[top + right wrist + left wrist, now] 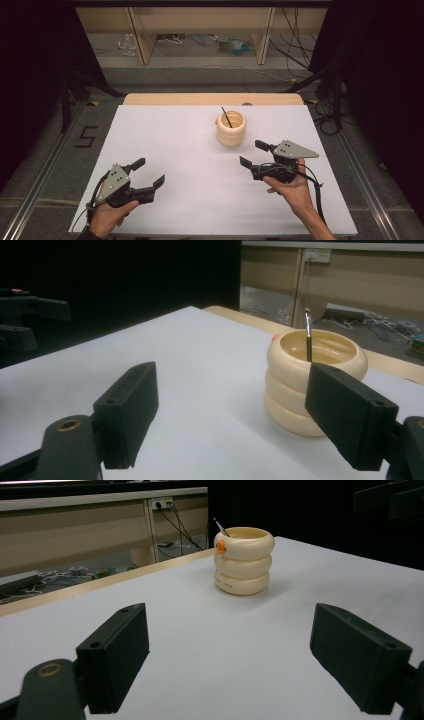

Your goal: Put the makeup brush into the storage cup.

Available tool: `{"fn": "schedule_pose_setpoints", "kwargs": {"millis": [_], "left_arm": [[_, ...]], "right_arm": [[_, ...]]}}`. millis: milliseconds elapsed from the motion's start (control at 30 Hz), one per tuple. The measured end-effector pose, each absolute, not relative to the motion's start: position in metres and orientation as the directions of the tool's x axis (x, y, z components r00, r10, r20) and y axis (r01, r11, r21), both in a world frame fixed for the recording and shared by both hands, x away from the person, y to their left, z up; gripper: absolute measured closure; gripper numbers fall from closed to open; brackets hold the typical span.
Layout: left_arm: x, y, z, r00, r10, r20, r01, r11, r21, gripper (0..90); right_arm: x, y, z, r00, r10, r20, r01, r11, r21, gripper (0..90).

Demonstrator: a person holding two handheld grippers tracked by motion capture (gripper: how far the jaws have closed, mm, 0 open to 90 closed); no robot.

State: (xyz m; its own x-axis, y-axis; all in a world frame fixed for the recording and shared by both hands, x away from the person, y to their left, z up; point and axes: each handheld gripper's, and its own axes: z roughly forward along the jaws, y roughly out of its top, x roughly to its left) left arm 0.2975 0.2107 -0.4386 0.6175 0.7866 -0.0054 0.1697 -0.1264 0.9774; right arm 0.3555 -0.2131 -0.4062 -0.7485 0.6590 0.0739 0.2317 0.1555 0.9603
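Ribbed cream cup point(231, 129) stands upright at the far middle of the white surface point(190, 165), a thin dark stick point(226, 117) leaning inside. Right gripper point(255, 153) is near it, left gripper point(148, 172) well apart; both jaws spread, empty. Nothing is grasped yet; judged an early stage.

The high view looks forward and down from above the person's side, taking in the whole white worktop point(200, 150) and the floor beyond. The left gripper view sits low over the near left part of the worktop, facing across it toward the cream ringed cup point(244, 560), which stands well off. The right gripper view, equally low, faces the same cup point(315, 385) from close by. All three views share that cup and the surface around it.
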Motion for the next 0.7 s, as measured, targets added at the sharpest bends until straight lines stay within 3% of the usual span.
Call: {"fn": "schedule_pose_setpoints", "kwargs": {"millis": [700], "left_arm": [[0.297,0.211,-0.439,0.618,0.786,-0.004,0.169,-0.127,0.977,15.8]], "right_arm": [[0.339,-0.218,-0.413,-0.741,0.67,0.05,0.232,0.185,0.955,19.6]]}}
